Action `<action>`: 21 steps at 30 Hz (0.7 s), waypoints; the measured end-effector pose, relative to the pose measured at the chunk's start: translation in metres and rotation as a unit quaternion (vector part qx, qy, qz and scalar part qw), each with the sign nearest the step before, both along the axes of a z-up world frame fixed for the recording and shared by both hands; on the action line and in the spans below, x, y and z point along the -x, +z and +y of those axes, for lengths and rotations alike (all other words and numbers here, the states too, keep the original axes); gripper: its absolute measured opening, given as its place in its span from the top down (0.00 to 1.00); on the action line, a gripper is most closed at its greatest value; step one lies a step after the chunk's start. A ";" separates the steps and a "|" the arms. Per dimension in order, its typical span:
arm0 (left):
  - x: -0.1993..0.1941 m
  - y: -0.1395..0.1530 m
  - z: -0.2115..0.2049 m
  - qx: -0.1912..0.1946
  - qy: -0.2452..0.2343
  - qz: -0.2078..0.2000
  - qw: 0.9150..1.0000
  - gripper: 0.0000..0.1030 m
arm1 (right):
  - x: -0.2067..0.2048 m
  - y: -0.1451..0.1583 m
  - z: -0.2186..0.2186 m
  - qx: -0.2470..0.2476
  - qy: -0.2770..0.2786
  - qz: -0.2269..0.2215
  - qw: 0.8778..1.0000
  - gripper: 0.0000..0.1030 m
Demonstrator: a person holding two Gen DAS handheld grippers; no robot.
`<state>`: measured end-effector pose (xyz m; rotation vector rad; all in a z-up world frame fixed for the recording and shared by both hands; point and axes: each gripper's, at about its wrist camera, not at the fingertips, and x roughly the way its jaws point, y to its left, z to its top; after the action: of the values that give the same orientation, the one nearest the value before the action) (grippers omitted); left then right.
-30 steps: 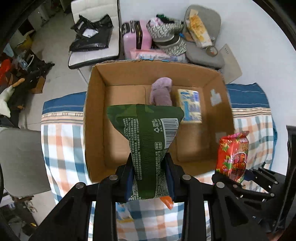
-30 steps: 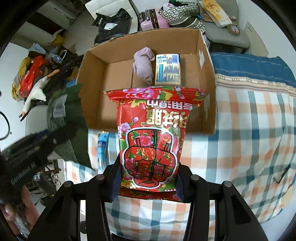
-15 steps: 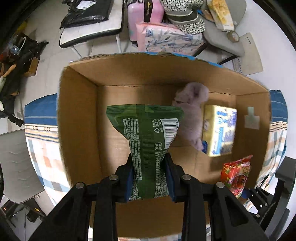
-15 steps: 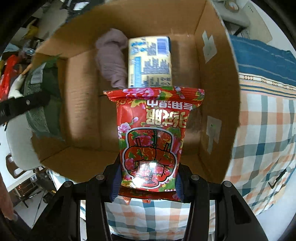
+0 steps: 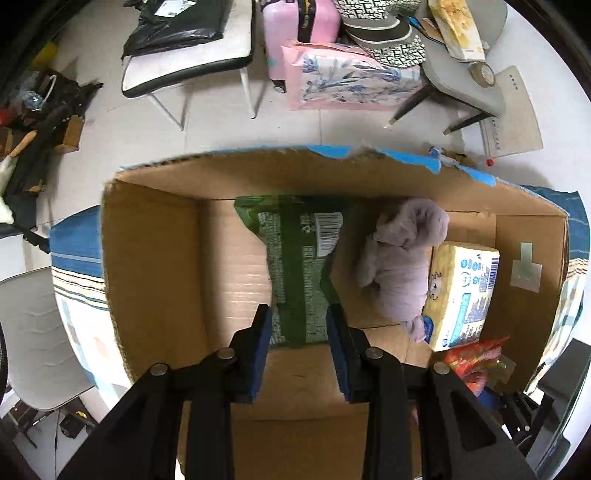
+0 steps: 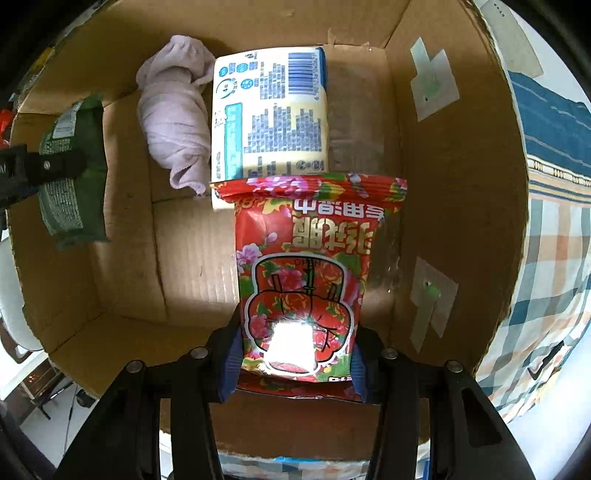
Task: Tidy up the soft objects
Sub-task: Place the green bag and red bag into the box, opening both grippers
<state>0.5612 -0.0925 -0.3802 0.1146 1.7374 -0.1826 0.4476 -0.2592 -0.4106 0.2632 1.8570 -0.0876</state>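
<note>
A cardboard box (image 5: 147, 258) sits on a plaid cloth. Inside it lie a rolled lilac towel (image 5: 402, 258) and a yellow tissue pack (image 5: 461, 291). My left gripper (image 5: 299, 332) is low inside the box; its jaws have spread and a green snack bag (image 5: 295, 266) lies between the pads on the box floor. My right gripper (image 6: 295, 354) is shut on a red flowered snack bag (image 6: 306, 273) and holds it inside the box (image 6: 443, 184), just in front of the tissue pack (image 6: 269, 110) and beside the towel (image 6: 173, 110). The green bag (image 6: 70, 173) shows at left.
Beyond the box stand a white chair (image 5: 192, 62) with a black bag, a pink suitcase (image 5: 299, 33), a pink floral pack (image 5: 351, 81) and a grey chair (image 5: 461, 74). The plaid cloth (image 6: 554, 258) extends to the right of the box.
Both grippers have moved forward and down into the box. The left jaws have widened and the green bag has dropped toward the box floor. The right still grips the red bag.
</note>
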 end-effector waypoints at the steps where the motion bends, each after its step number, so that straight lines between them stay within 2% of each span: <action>1: -0.001 0.002 0.001 -0.001 0.004 -0.001 1.000 0.71 | -0.001 0.000 0.002 0.001 0.003 0.001 1.000 0.50; 7: 0.006 0.019 0.007 -0.007 0.005 -0.022 1.000 0.70 | 0.001 0.015 0.007 0.011 0.003 -0.008 1.000 0.47; 10: 0.019 0.032 0.013 0.000 0.009 -0.035 0.999 0.70 | 0.001 0.028 0.010 0.022 0.012 -0.023 0.999 0.42; 15: 0.049 0.051 0.022 -0.001 0.004 -0.058 0.998 0.69 | 0.007 0.052 0.011 0.024 0.012 -0.044 0.999 0.27; 18: 0.065 0.065 0.028 -0.001 0.001 -0.078 0.997 0.68 | 0.015 0.068 0.016 0.026 0.012 -0.058 0.998 0.23; 21: 0.083 0.081 0.034 0.004 0.000 -0.100 0.995 0.54 | 0.025 0.077 0.017 0.028 0.015 -0.073 0.997 0.23</action>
<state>0.4786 -0.0588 -0.2992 0.1231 1.5372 -0.1714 0.4231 -0.2425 -0.3339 0.1970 1.7107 -0.0968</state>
